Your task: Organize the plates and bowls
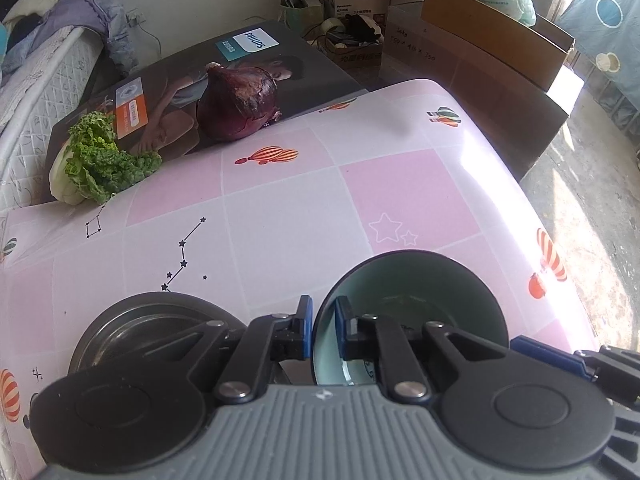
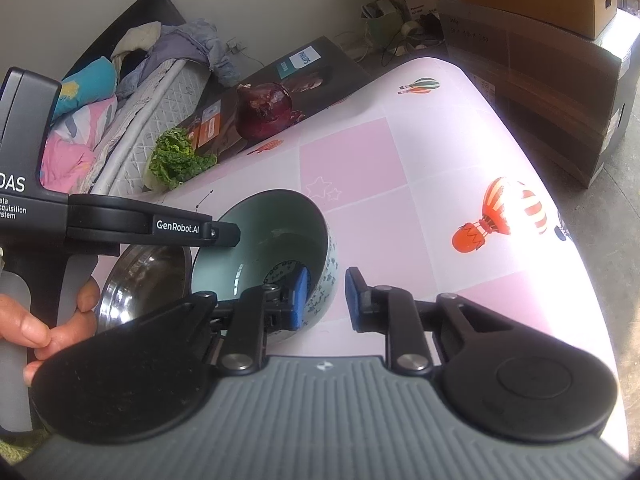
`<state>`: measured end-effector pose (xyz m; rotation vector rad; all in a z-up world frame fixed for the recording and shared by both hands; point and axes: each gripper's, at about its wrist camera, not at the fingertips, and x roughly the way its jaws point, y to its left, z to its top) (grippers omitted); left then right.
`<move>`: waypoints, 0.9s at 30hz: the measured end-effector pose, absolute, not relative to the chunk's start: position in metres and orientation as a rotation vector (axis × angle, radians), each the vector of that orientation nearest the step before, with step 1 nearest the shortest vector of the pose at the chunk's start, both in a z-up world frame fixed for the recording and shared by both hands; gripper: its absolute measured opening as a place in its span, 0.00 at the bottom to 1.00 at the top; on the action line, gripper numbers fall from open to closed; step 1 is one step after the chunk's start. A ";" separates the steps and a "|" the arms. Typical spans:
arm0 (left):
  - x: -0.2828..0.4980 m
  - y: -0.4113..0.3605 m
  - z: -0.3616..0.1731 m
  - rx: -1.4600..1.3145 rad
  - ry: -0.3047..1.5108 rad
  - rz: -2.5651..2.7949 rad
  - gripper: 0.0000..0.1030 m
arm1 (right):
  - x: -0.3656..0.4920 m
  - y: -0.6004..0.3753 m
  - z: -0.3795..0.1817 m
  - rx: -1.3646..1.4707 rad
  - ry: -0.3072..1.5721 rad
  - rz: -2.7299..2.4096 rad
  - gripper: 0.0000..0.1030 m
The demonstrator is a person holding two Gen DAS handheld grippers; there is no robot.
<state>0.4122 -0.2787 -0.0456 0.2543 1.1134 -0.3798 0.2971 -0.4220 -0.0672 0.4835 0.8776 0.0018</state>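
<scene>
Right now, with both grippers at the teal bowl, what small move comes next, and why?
Probably close the right gripper fully on the teal bowl. The left gripper already pinches the opposite rim, but the right's outer pad looks just short of touching the wall it straddles.

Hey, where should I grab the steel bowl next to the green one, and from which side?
Take the steel bowl by its thin rim, one finger inside and one outside, coming down from above. It sits mouth up, so the rim is exposed. Use the side away from the green bowl, which crowds the other edge.
</scene>
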 end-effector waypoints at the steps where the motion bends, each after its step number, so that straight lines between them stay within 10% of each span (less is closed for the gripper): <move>1: 0.412 -0.278 -0.045 0.251 1.116 -0.376 0.12 | 0.297 -0.421 -0.067 0.484 0.876 0.006 0.12; 27: 0.362 -0.266 -0.055 0.112 1.259 -0.465 0.14 | 0.269 -0.443 -0.068 0.500 0.882 -0.024 0.10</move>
